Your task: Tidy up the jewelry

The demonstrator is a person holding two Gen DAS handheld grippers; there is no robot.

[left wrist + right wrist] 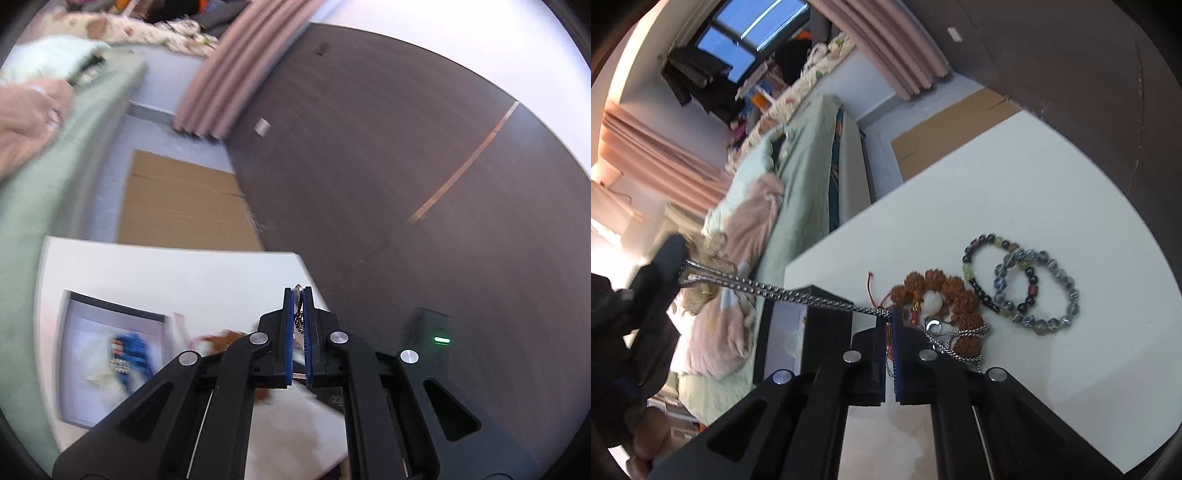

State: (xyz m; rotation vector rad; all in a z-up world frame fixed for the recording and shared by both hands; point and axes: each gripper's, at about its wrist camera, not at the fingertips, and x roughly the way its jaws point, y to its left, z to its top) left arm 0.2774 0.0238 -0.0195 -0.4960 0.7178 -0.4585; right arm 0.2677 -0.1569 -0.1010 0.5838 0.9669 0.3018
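Left wrist view: an open box lay at lower left on the white table, its contents blurred — blue and white items could be made out, no more. The left gripper stood to the right of the box, above the table's edge, fingers drawn close together and clamped on a metal chain that showed in the narrow gap between the blue pads. Brown beads lay on the table just behind the left finger, partly hidden.

Right wrist view: the other gripper appeared at far left as a dark blurred shape holding one end of the chain. The chain ran taut from there, over the box, to the right gripper, which was closed on it at the fingertips. Slack chain trailed onward to the right, looping across the table beside the gripper. A brown bead bracelet with a white bead and red cord lay just beyond the fingertips, touching the slack chain. Further right lay a dark bead bracelet and a grey bead bracelet, overlapping one another — both apart from the gripper.
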